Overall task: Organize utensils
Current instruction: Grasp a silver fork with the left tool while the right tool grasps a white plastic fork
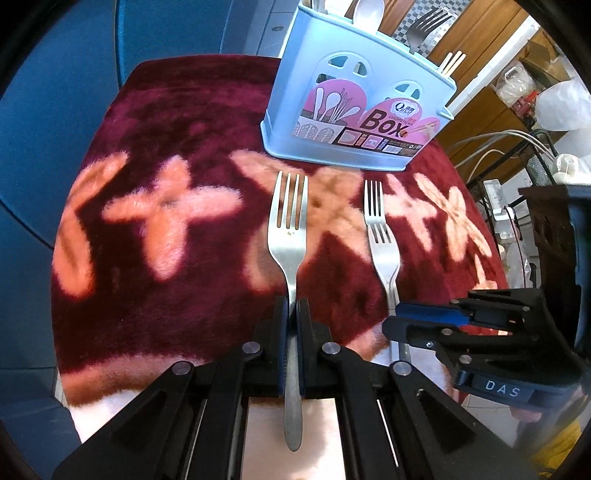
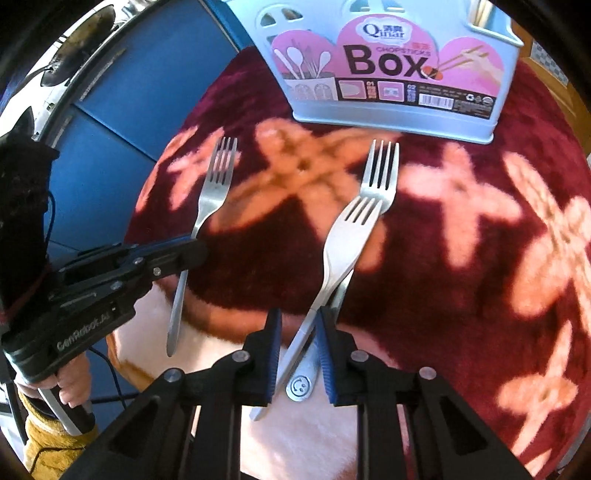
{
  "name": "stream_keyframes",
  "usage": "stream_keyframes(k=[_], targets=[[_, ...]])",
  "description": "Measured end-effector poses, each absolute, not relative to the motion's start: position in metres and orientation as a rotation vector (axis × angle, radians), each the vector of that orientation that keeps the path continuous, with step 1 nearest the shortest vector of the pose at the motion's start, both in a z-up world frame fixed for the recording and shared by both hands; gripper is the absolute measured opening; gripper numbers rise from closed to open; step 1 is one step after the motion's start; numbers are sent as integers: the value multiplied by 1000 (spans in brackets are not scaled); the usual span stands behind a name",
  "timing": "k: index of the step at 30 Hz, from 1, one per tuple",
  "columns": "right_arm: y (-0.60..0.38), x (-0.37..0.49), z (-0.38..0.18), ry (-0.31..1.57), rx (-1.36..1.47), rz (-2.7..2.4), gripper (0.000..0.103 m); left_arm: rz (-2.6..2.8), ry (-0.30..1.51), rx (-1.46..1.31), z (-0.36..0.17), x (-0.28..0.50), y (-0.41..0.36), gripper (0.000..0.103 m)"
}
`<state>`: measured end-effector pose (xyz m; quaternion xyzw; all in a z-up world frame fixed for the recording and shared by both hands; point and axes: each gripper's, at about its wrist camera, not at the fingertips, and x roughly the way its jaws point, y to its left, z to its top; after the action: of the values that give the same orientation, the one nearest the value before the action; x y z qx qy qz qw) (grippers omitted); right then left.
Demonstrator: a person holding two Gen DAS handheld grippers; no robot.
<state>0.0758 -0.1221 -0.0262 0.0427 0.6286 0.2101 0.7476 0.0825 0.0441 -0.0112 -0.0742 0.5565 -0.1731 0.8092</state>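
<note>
My left gripper is shut on the handle of a steel fork, tines pointing toward the light blue utensil box. The same fork and left gripper show in the right wrist view. My right gripper is partly open around the handles of two crossed forks: an upper one and a lower one lying on the cloth. Its fingers sit on either side, with a gap left. The box stands just beyond the forks. The right gripper also appears in the left wrist view beside a fork.
A dark red fuzzy cloth with pink crosses covers the table. The box holds a white spoon, forks and chopsticks. Blue cabinets stand to the left; cables and clutter lie to the right.
</note>
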Motion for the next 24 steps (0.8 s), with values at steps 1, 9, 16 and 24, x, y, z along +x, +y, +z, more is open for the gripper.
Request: stream_keyframes(k=[1,9,16,24], targets=[[-120,80,-27,1391,84,452,23,-370,1190,-157,-11,83,45,2],[-97,96,-32,1513,-34,366,22,-353,1183,-149,-7,83,50,2],[-85,102,-47,1577,-30,271,18,-365,1176,-153,-6,83,54,2],[-79,93,-46,1536,-52,304,7,-391,1182,-165,-8,82,49,2]])
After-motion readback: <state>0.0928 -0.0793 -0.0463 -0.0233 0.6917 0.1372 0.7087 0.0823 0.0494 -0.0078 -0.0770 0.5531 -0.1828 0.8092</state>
